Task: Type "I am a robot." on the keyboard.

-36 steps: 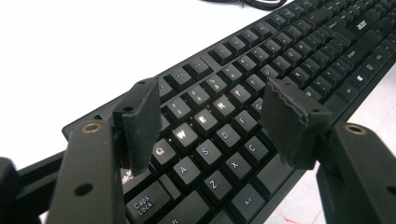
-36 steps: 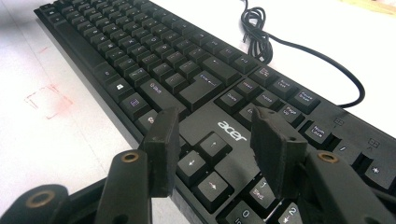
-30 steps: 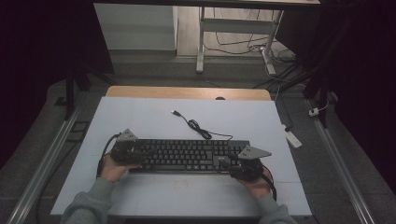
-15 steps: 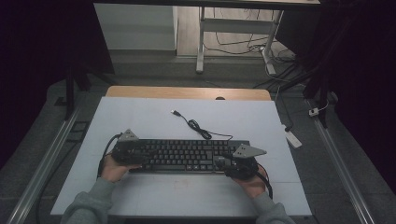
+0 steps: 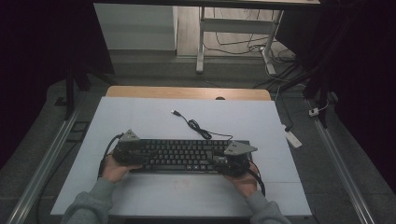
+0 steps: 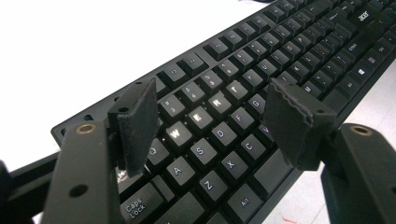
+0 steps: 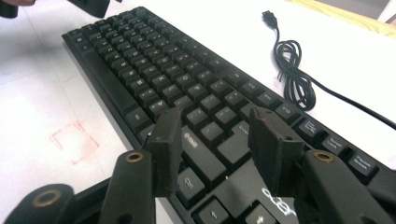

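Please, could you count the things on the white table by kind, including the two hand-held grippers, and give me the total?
Keyboard, black: 1
Keyboard cable with its plug, black, coiled behind the keyboard: 1
Grippers, black, one at each end of the keyboard: 2 (left gripper, right gripper)
Total: 4

Grey sleeves (image 5: 88,207) cover both forearms. Each gripper is black, topped with a grey three-cornered plate (image 5: 240,148); its fingers (image 6: 135,123) carry dark, seemingly foam pads, brass-ringed screw holes below, black cables trailing.

keyboard (image 5: 182,155) on table (image 5: 140,116), cable (image 5: 196,126) behind
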Available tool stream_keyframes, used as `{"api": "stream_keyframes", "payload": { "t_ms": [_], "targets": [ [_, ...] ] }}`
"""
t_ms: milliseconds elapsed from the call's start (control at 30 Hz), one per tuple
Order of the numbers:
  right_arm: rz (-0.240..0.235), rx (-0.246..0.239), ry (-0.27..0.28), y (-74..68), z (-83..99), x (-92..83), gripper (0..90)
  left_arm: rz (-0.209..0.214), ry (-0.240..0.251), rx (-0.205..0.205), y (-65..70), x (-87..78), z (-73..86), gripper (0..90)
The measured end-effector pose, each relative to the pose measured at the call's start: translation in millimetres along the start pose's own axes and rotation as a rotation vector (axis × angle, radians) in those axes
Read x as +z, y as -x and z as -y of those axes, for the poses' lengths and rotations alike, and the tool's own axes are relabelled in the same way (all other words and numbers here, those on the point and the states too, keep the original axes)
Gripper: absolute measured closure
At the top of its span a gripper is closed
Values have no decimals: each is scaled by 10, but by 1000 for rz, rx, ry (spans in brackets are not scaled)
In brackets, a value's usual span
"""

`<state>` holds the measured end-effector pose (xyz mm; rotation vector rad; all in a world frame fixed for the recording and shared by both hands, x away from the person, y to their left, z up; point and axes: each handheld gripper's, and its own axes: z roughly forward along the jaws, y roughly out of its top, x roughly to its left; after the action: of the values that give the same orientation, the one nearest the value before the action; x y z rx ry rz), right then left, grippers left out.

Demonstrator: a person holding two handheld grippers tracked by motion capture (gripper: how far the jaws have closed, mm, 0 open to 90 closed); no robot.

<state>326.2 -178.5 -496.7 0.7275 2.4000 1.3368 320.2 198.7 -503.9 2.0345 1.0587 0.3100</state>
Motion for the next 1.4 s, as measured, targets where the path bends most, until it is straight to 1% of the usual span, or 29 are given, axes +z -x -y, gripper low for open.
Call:
{"api": "stream_keyframes", "payload": {
  "t_ms": [67, 167, 233, 367, 433, 467, 567, 833, 900, 1100, 1300, 1400],
  "targets": [
    [1, 2, -2, -7, -23, 23, 575, 0, 0, -1, 8, 2, -2, 353],
    [-18, -5, -4, -19, -58, 58, 638, 0, -2, 4, 12, 4, -4, 352],
    [-30, -12, -2, -29, -77, 84, 698, 1, -4, 4, 14, 7, -4, 352],
    [-54, -23, -19, -41, -132, 153, 840, 2, -3, 4, 22, 9, -5, 350],
    [-57, -26, -24, -45, -169, 200, 888, 2, -4, 4, 23, 9, -5, 349],
    [-65, -23, -26, -46, -188, 226, 893, 2, -4, 4, 23, 10, -4, 349],
    [-66, -13, -37, -53, -229, 304, 893, 3, -4, 6, 23, 12, -5, 348],
    [-63, -17, -51, -76, -318, 508, 893, 0, -6, 7, 30, 14, -3, 346],
    [-65, -15, -50, -76, -324, 554, 893, 0, -6, 8, 31, 14, -2, 346],
    [-63, -14, -75, -73, -335, 680, 893, -1, -9, 11, 39, 15, 0, 344],
    [-72, -11, -77, -77, -362, 798, 891, -1, -12, 10, 39, 20, 3, 342],
    [-74, -16, -92, -85, -373, 849, 891, -2, -14, 11, 38, 23, 6, 341]
  ]
}}
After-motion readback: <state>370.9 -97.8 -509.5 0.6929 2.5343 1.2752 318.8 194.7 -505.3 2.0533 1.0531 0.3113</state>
